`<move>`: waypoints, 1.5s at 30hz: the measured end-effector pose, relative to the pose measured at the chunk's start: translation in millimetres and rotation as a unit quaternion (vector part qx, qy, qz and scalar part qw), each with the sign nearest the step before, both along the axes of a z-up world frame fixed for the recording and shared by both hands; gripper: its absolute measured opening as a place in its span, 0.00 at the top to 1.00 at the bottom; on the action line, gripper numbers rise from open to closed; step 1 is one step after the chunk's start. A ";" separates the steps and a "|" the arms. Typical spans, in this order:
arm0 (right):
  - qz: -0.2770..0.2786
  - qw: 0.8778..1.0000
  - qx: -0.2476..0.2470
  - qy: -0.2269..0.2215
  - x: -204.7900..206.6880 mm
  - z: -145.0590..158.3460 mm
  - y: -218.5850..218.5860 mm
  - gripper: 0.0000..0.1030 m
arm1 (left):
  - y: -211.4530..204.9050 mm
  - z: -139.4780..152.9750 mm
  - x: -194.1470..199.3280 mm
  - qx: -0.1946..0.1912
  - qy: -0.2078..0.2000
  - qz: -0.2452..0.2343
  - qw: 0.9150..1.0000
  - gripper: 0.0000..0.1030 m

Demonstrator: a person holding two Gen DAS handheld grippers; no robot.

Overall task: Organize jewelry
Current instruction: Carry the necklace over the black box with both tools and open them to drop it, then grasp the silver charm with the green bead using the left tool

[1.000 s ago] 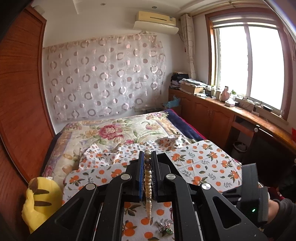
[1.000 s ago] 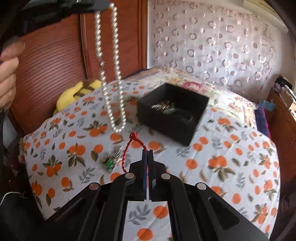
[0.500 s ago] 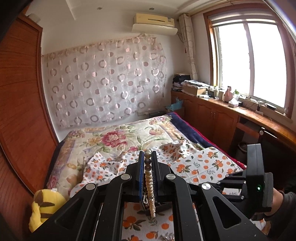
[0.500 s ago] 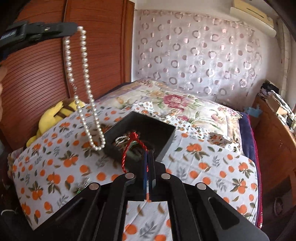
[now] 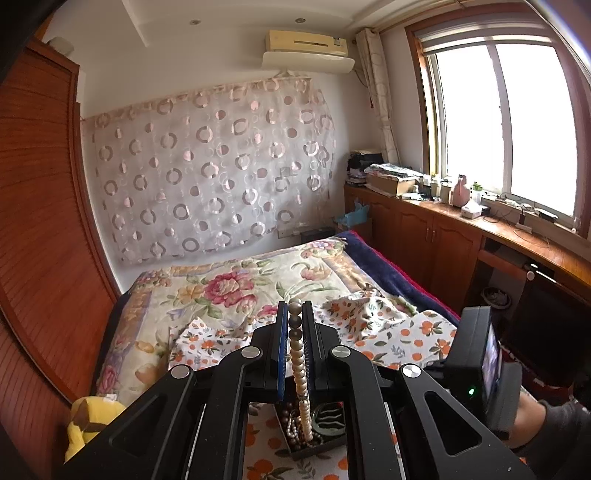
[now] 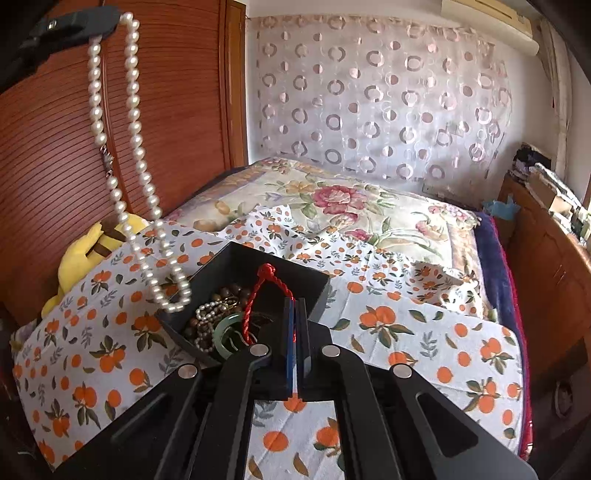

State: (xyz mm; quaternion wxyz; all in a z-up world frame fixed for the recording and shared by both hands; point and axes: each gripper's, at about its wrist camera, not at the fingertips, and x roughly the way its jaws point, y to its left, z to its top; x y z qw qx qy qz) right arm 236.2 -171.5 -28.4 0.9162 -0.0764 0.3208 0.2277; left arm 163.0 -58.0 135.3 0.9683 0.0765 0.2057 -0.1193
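My left gripper [image 5: 294,314] is shut on a white pearl necklace [image 5: 299,362]. The necklace [image 6: 129,155] hangs in a long loop, its lower end just above the near left corner of a black jewelry box [image 6: 306,275]. The box [image 5: 299,448] holds brown beads, a pearl bracelet and a green jade ring [image 6: 225,332]. My right gripper [image 6: 294,306] is shut on a red cord [image 6: 264,280] and sits over the box; the cord loops up above the fingers. The left gripper also shows in the right wrist view [image 6: 107,18] at the top left.
The box stands on an orange-print cloth [image 6: 424,332] spread over a floral bed quilt [image 6: 332,195]. A yellow plush toy [image 6: 88,251] lies at the left by a wooden wardrobe [image 6: 55,147]. A wooden cabinet [image 5: 424,236] runs under the window at the right.
Both grippers have moved forward over the bed to the black box. The pearl necklace's lower end now hangs over the box's corner, and the red cord is over the box.
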 end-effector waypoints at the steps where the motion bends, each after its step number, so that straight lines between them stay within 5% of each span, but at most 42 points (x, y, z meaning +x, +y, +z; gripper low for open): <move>1: 0.001 1.000 0.004 0.005 1.8 -1.9 1.5 0.99 | -0.2 0.3 -0.2 0.000 0.000 0.000 1.000 0.93; 18: 0.023 0.999 -0.008 0.031 2.2 -30.5 26.6 0.96 | -7.0 -36.3 41.8 0.012 0.045 0.007 0.999 0.93; 22: 0.020 0.999 -0.007 0.031 0.2 -32.2 23.0 0.74 | -8.8 -40.9 43.4 0.015 0.048 0.007 0.999 0.93; 34: 0.013 1.000 0.007 0.013 -19.4 -23.3 2.2 0.74 | -7.8 -44.5 41.4 0.018 0.046 0.007 0.999 0.91; 38: 0.015 1.000 0.013 0.010 -32.2 -22.8 -3.6 0.74 | -1.7 -60.0 27.3 0.024 0.048 0.003 0.999 0.82; 45: 0.023 0.999 0.023 0.015 -55.2 -29.5 -4.0 0.74 | 11.4 -98.4 -8.8 0.027 0.070 -0.003 0.997 0.81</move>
